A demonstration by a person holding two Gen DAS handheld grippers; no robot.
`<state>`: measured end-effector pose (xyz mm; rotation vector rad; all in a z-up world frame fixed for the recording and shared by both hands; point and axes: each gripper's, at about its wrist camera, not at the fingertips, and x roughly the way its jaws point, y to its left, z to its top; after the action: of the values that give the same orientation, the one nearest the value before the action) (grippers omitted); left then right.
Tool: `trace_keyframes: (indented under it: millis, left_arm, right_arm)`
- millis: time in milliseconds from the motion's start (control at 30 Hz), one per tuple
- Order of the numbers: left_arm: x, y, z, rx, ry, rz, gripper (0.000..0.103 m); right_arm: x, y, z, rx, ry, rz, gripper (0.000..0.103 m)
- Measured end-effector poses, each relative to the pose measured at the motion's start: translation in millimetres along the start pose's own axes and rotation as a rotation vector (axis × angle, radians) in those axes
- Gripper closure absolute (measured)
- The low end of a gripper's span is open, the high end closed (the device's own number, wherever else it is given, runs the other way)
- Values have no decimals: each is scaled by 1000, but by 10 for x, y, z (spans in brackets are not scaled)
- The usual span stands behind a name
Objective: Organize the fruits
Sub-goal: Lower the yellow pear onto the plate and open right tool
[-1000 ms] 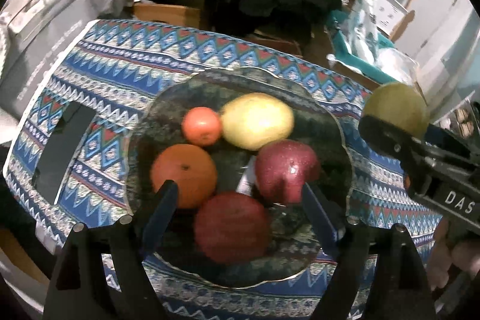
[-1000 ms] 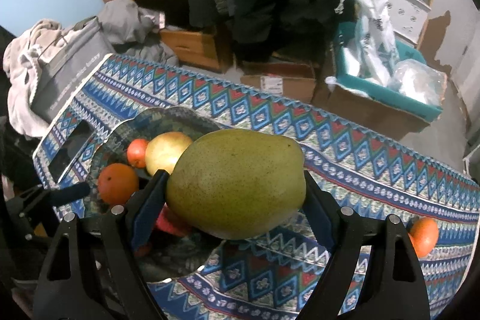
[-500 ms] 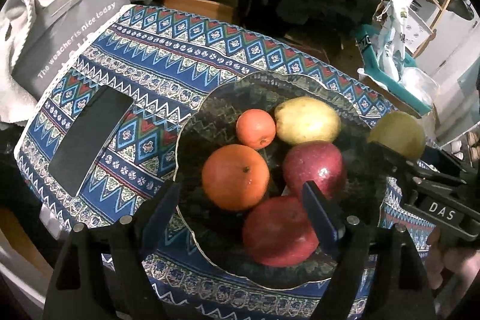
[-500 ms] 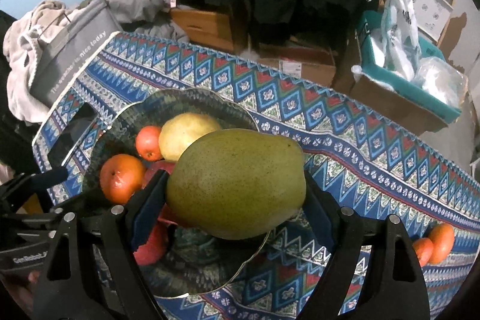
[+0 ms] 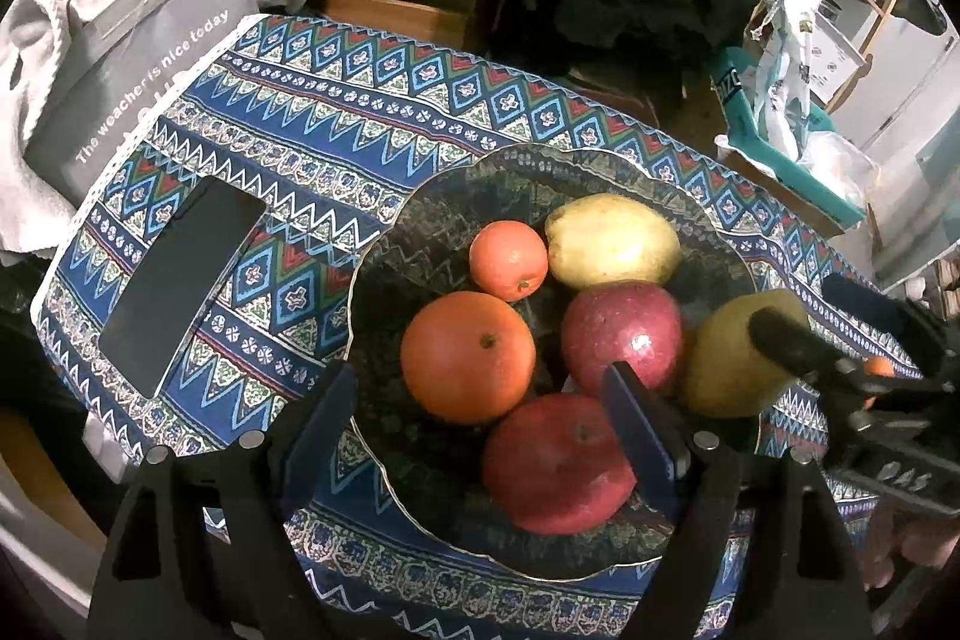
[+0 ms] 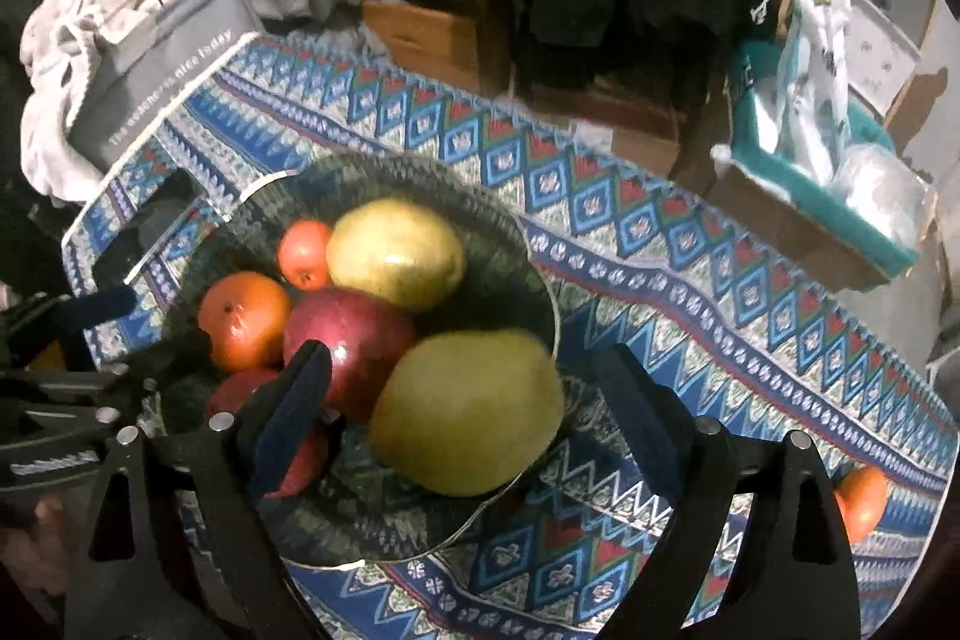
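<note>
Resting at the dark patterned bowl's [image 6: 543, 292] five o'clock rim, the green-yellow pear [image 6: 468, 412] sits between the right claw's [image 6: 462, 394] wide-spread fingers; left claw [image 5: 480, 400] gapes empty.

Patterned-cloth table [image 5: 360, 112] with fruit bowl [image 5: 420, 220], black phone [image 5: 180, 274] beside it, stray orange [image 6: 861, 499] apart.

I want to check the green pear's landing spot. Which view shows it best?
Right wrist: the pear fills the centre, whole, between the open right claw, at the bowl edge. Left wrist shows it partly hidden behind a claw finger.
</note>
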<state>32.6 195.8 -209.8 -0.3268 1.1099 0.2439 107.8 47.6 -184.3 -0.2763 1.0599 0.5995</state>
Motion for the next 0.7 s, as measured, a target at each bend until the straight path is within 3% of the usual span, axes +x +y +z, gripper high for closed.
trace_keyframes:
  millis: [400, 700]
  left_arm:
    - [-148, -153, 10, 16, -28, -24, 18]
    - [-367, -432, 25, 74, -77, -48, 18]
  right_arm:
    - [-370, -276, -47, 99, -68, -21, 12]
    - [-719, -489, -177, 145, -122, -112, 12]
